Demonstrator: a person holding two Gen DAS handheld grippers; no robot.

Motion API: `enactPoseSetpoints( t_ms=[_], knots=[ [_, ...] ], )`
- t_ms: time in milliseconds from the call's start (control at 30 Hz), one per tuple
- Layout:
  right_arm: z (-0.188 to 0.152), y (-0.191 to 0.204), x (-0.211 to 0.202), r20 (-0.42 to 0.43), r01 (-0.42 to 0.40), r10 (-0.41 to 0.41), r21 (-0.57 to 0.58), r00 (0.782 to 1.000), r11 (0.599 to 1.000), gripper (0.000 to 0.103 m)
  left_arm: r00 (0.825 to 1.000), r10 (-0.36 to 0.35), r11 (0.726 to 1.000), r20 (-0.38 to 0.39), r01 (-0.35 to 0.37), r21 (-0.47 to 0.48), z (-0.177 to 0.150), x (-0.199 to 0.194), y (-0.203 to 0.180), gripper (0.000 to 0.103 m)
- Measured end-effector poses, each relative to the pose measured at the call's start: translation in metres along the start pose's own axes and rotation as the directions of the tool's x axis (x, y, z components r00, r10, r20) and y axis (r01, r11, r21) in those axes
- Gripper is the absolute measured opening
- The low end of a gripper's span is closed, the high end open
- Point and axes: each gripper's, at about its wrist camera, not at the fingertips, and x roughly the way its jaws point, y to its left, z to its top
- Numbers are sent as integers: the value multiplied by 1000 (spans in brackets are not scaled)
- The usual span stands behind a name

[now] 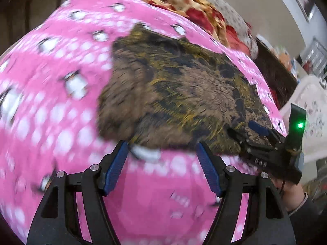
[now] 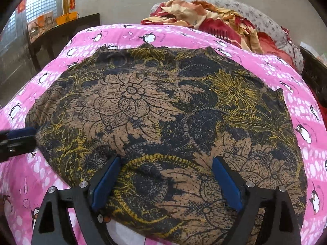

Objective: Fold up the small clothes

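Observation:
A brown garment [image 2: 163, 112] with black and yellow flower print lies spread flat on a pink penguin-print bedsheet [image 2: 306, 106]. It also shows, blurred, in the left wrist view [image 1: 173, 89]. My right gripper [image 2: 166, 163] is open, its blue pads resting over the garment's near edge. My left gripper [image 1: 162, 149] is open at the garment's near left edge, above the pink sheet [image 1: 51, 102]. The right gripper [image 1: 263, 140] shows in the left wrist view, low on the garment's right corner. The left gripper's tip [image 2: 18, 136] shows at the garment's left edge in the right wrist view.
A heap of red and cream clothes [image 2: 214, 18] lies on a grey spotted pillow [image 2: 265, 24] at the bed's far end. A dark wooden table [image 2: 61, 34] with orange items stands far left. Dark furniture [image 1: 273, 71] stands at the right.

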Motion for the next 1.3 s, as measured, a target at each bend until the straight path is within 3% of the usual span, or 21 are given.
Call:
enactPoseSetpoints(
  t_ms=[33, 133, 200, 367, 467, 500, 600, 667, 733, 800, 833, 900, 1067, 1133, 1233, 1267, 1300],
  knots=[
    [-1, 3, -1, 2, 5, -5, -3, 1000, 1000, 90, 1000, -3, 1000, -2, 3, -20, -3, 0, 6, 71],
    [-1, 5, -1, 7, 27, -27, -12, 1000, 1000, 91, 994, -101, 987, 44, 106, -120, -5, -2, 25, 71],
    [-2, 10, -4, 11, 40, -40, -21, 999, 999, 92, 988, -151, 969, 40, 156, -194, 2, 2, 32, 76],
    [-3, 9, -3, 13, 50, -50, -22, 999, 999, 93, 979, -199, 946, 38, 202, -254, 26, 15, 34, 80],
    [-2, 6, -2, 10, 34, -33, -8, 999, 999, 93, 966, -245, 893, 85, 259, -369, 37, 21, 50, 80],
    [-2, 6, -2, 10, 31, -31, -7, 999, 999, 93, 963, -253, 878, 88, 267, -397, 39, 23, 50, 84],
    [-2, 6, -2, 9, 36, -36, -11, 999, 999, 93, 945, -328, 902, 18, 319, -291, 38, 27, 26, 89],
    [-2, 5, -2, 10, 36, -36, -11, 999, 999, 93, 957, -288, 917, 31, 285, -278, 38, 24, 27, 89],
    [-2, 6, -2, 10, 36, -36, -13, 999, 999, 93, 962, -262, 896, 75, 271, -352, 41, 22, 45, 84],
    [-2, 6, -2, 10, 36, -36, -13, 999, 999, 93, 957, -267, 857, 115, 290, -426, 44, 20, 60, 84],
    [-2, 6, -2, 10, 36, -36, -13, 999, 999, 93, 958, -267, 855, 107, 287, -432, 46, 21, 60, 84],
    [-2, 6, -2, 9, 35, -35, -12, 999, 999, 93, 957, -284, 881, 59, 285, -377, 45, 24, 46, 84],
    [-3, 6, -2, 10, 34, -34, -12, 999, 999, 94, 920, -383, 905, -82, 356, -234, 25, 29, 5, 84],
    [-3, 5, -2, 10, 35, -35, -13, 999, 999, 94, 920, -388, 891, -58, 358, -278, 33, 31, 14, 84],
    [-3, 5, -2, 10, 34, -34, -13, 999, 999, 94, 938, -346, 874, 33, 335, -352, 51, 33, 45, 84],
    [-3, 5, -2, 10, 35, -35, -14, 999, 999, 94, 925, -378, 849, 49, 367, -381, 55, 36, 53, 84],
    [-3, 6, -2, 10, 35, -35, -14, 999, 999, 94, 920, -388, 841, 46, 374, -390, 58, 37, 54, 84]
  ],
)
